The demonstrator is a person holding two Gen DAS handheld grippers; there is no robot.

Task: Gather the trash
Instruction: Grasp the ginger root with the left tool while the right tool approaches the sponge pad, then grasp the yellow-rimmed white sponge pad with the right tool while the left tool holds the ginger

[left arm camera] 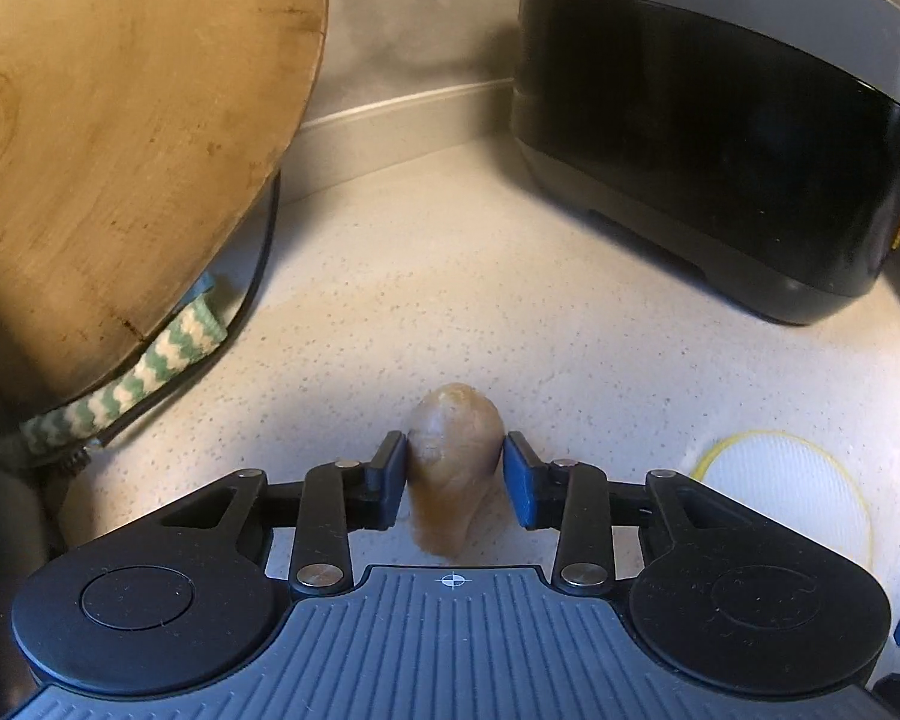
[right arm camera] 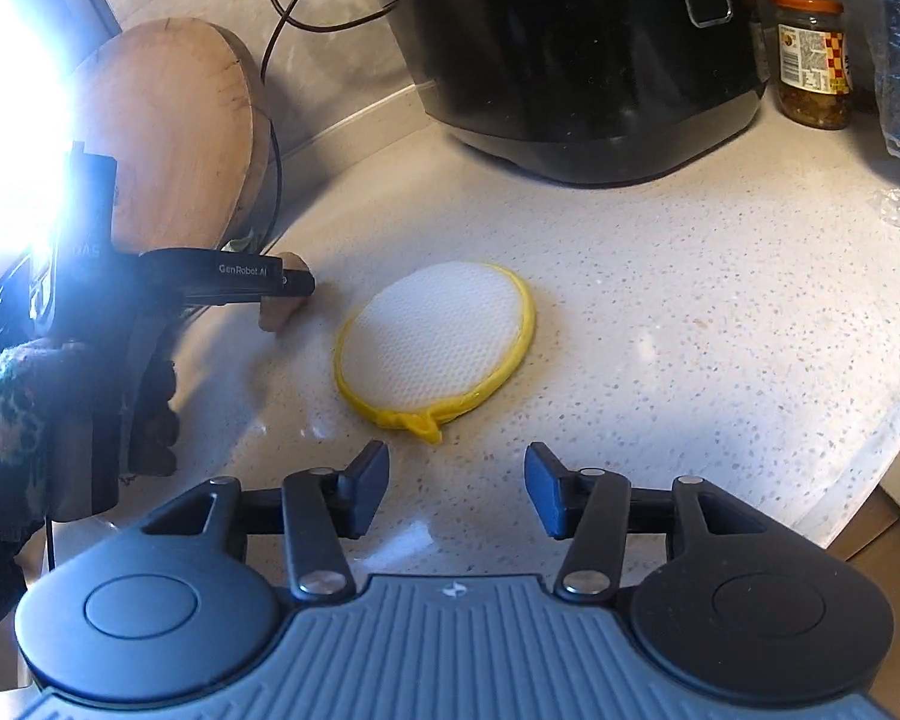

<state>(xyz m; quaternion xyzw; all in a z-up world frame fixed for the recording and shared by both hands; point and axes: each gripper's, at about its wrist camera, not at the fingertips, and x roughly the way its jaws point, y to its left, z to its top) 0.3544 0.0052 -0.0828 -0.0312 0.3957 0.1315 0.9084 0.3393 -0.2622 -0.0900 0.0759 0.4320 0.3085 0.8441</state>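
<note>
Flanking one peel (left arm camera: 453, 468), two tools (left arm camera: 455, 474)

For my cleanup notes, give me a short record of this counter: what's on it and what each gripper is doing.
surface: speckled countertop
trash item: brown scrap, low at the counter
left gripper: pads either side of the scrap, no firm squeeze evident
right gripper: open, nothing between the jaws
in front of right gripper: round white pad with yellow rim, lying flat
at the back: black cooker, jar
at the left: wooden board leaning against the wall
</note>
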